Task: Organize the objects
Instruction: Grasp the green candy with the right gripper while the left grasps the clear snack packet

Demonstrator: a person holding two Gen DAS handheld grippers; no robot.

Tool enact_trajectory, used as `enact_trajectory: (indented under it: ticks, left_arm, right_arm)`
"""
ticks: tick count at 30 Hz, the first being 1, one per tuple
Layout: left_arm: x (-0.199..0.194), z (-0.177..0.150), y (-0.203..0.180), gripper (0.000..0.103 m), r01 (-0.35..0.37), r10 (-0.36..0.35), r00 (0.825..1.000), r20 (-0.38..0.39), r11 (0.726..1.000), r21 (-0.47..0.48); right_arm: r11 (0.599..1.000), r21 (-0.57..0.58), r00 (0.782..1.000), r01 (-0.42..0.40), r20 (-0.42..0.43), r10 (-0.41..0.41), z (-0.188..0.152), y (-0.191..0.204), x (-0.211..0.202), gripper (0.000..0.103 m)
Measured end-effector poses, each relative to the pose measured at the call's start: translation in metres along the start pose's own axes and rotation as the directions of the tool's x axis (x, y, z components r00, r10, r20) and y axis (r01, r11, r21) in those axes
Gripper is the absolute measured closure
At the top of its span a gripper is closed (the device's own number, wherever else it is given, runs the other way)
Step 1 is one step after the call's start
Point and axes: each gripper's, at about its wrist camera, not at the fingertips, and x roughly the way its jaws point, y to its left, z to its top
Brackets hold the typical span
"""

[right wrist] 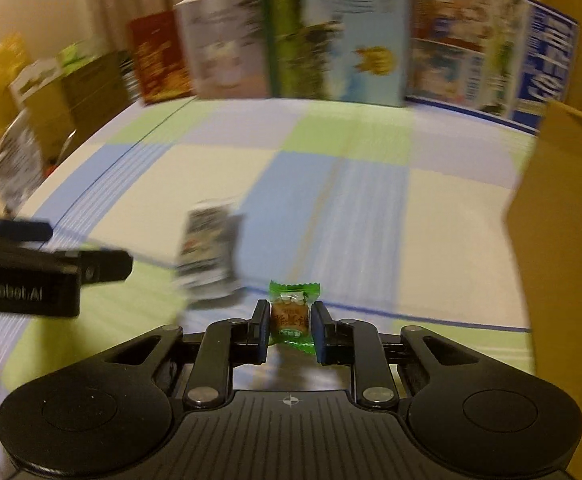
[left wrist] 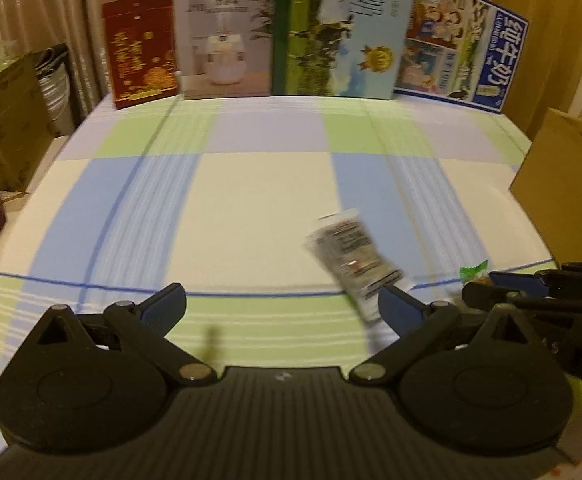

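The right gripper [right wrist: 290,330] is clenched on a small green-wrapped candy with a brown middle [right wrist: 292,313], holding it just above the checked blue, green and cream cloth covering the surface [right wrist: 331,208]. Just left of the candy, a blurred black-and-white printed packet [left wrist: 353,260] lies on the cloth. The left gripper [left wrist: 281,304] hangs released, jaws spread wide, its right finger beside the packet. A brown cardboard box [right wrist: 563,220] stands right of the candy.

"纯牛奶" on blue milk carton [left wrist: 498,65], partial "...Robot.AI" on left tongs [right wrist: 19,294]
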Motion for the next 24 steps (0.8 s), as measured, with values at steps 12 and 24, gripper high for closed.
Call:
enact_trajectory:
  ticks: [12,24]
  left_arm:
    - [0.045,0.012,-0.025,0.034,0.09,-0.091,0.996,-0.011,0.994,-0.068]
    - [0.058,0.017,-0.033,0.049,0.075,-0.076,0.997,-0.022,0.997,-0.029]
  right_arm:
    - [0.999,0.026,0.999,0.033,-0.014,-0.033,0.004,-0.023,0.007,0.084]
    - [0.999,0.008,0.999,0.039,-0.035,-0.038,0.0,-0.019,0.013,0.084]
